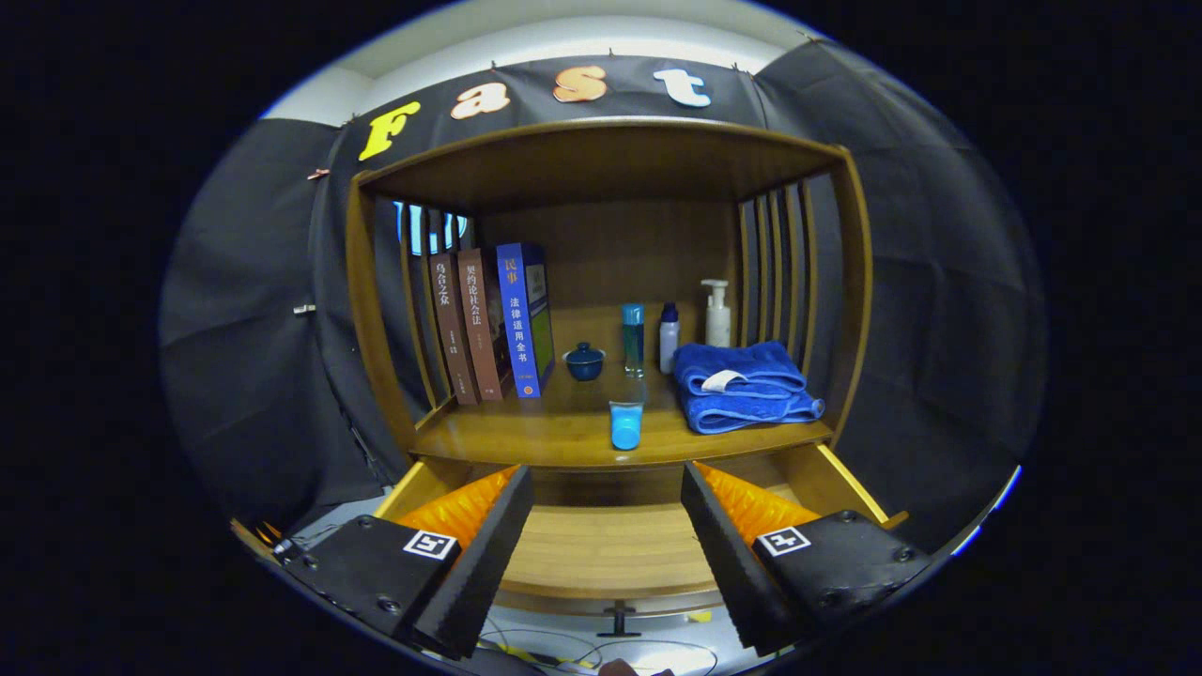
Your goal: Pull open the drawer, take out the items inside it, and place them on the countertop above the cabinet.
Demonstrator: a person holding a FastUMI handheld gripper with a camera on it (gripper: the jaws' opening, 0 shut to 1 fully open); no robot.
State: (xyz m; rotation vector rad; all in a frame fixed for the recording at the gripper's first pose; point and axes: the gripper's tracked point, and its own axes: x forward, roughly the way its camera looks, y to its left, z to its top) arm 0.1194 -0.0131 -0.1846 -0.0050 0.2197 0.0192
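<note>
Drawer [610,545] stands pulled out below the countertop [563,437], and the bare wood floor visible between the fingers holds nothing I can make out. The gripper [606,526] hangs over it with fingers spread wide, gripping nothing. On the countertop a small blue-capped tube [626,424] stands near the front edge, beside a folded blue towel [742,385]. I'd judge the emptying step nearly done; next should come a look into the drawer's hidden corners.
</note>
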